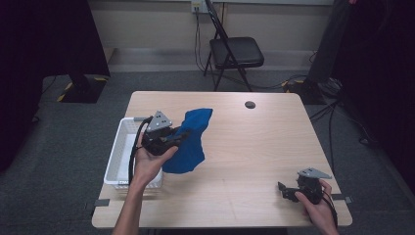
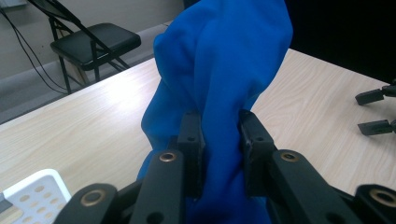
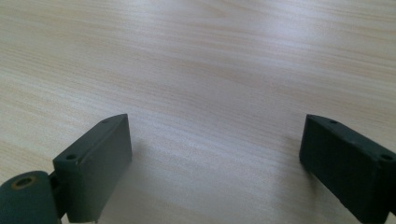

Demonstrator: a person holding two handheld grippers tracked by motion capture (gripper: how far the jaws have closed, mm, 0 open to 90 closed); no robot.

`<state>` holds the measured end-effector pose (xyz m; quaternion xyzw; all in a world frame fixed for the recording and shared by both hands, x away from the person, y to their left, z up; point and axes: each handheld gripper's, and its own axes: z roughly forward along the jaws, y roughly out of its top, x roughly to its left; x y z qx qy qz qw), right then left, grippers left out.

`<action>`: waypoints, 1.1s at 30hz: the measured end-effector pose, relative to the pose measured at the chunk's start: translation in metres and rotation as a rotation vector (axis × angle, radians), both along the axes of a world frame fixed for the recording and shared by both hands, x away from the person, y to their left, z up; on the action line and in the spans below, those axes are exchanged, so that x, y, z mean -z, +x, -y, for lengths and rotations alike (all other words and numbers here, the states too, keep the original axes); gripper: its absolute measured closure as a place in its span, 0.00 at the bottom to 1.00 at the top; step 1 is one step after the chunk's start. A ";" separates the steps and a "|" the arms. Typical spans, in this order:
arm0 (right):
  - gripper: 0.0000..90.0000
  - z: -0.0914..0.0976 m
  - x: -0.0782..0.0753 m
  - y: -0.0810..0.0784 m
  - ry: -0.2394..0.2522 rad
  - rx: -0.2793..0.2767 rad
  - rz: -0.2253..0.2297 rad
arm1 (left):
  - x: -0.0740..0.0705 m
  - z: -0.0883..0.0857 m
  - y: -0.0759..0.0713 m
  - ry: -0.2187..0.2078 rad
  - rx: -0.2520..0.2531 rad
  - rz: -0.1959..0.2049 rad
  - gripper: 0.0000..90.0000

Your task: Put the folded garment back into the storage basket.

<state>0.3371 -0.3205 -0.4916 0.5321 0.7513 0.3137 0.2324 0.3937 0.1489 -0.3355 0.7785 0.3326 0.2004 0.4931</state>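
Blue cloth (image 1: 190, 142) hung in a bunched fold over the left part of the wooden table (image 1: 244, 156), clamped between the jaws of the left gripper (image 1: 177, 138). Seen from the left gripper view, the cloth (image 2: 219, 70) rose in a crumpled column out of the two black jaws, which pressed in on it from both sides. The person's left hand (image 1: 147, 159) held that gripper just beside a white perforated basket (image 1: 120, 156) sitting at the table's left edge; a corner of the basket (image 2: 35, 193) showed low in the left gripper view. Well apart, near the table's front right corner, the right hand (image 1: 320, 208) held the right gripper (image 1: 284, 191) low over the bare wood with its jaws spread wide, nothing between them. A small dark disc (image 1: 250, 104) lay near the table's far edge. Beyond the table stood a black folding chair (image 1: 235, 51).
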 end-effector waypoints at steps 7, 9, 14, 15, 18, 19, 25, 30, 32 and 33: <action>0.09 0.000 0.000 0.000 0.000 0.000 0.000 | -0.001 -0.005 -0.001 -0.005 -0.008 0.003 0.83; 0.09 0.000 0.000 0.000 0.000 0.000 0.000 | -0.002 -0.007 -0.001 -0.007 -0.011 0.004 0.83; 0.09 0.000 0.000 0.000 0.000 0.000 -0.001 | -0.004 -0.013 -0.002 -0.013 -0.018 0.007 0.83; 0.09 0.000 0.000 0.000 0.000 0.000 -0.001 | -0.004 -0.013 -0.002 -0.013 -0.018 0.007 0.83; 0.09 0.000 0.000 0.000 0.000 0.000 0.000 | -0.005 -0.016 -0.003 -0.022 -0.025 0.009 0.83; 0.09 0.000 0.000 0.000 0.000 0.000 0.000 | -0.006 -0.018 -0.003 -0.031 -0.027 0.011 0.83; 0.09 0.000 0.000 0.000 0.001 0.001 0.000 | -0.009 -0.024 -0.005 -0.036 -0.040 0.019 0.83; 0.09 0.000 0.000 0.000 0.001 0.001 0.000 | -0.011 -0.032 -0.006 -0.049 -0.052 0.022 0.83; 0.09 0.000 0.000 0.000 0.000 0.000 -0.001 | -0.011 -0.033 -0.007 -0.049 -0.054 0.022 0.83; 0.09 0.000 0.000 0.000 0.000 0.001 -0.001 | -0.012 -0.035 -0.007 -0.048 -0.058 0.024 0.83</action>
